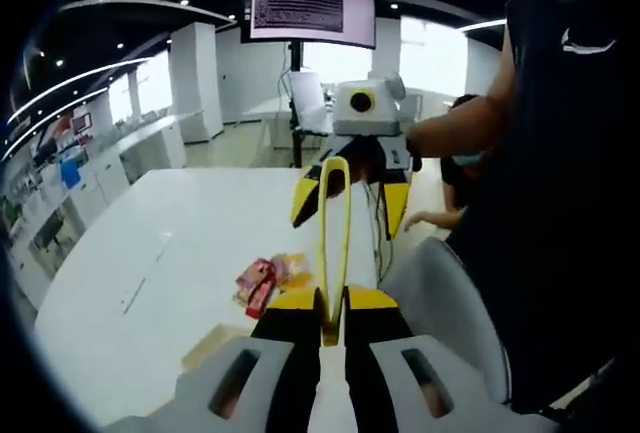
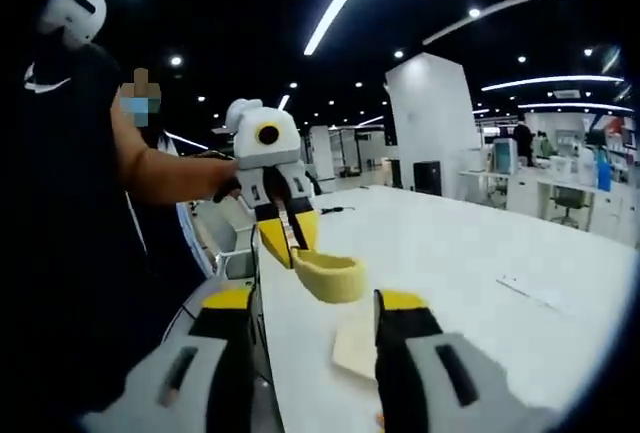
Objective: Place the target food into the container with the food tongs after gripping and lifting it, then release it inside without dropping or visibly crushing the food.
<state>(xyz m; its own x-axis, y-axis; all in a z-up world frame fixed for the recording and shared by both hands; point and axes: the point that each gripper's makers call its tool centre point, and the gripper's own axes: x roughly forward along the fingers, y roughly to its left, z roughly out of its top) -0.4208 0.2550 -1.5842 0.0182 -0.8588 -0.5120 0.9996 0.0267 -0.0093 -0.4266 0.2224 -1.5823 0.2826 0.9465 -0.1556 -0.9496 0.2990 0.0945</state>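
My left gripper [image 1: 332, 299] is shut on yellow food tongs [image 1: 335, 243], which stick straight out ahead over the white table [image 1: 170, 253]. In the right gripper view the same tongs [image 2: 328, 275] show end-on in the left gripper [image 2: 290, 233]. My right gripper [image 2: 315, 301] stands open and holds nothing. It faces the left one, with its yellow jaws spread on either side of the tongs' far end [image 1: 350, 201]. Red and orange food packets [image 1: 268, 278] lie on the table left of the tongs. A pale tan flat thing [image 1: 215, 341] [image 2: 355, 345] lies close under the jaws.
A person in dark clothes [image 1: 560, 203] stands at the table's edge holding both grippers. A grey chair [image 1: 440, 293] sits beside the table. A monitor on a stand [image 1: 310, 8] rises beyond the far end. A thin cable [image 1: 377, 228] runs along the table.
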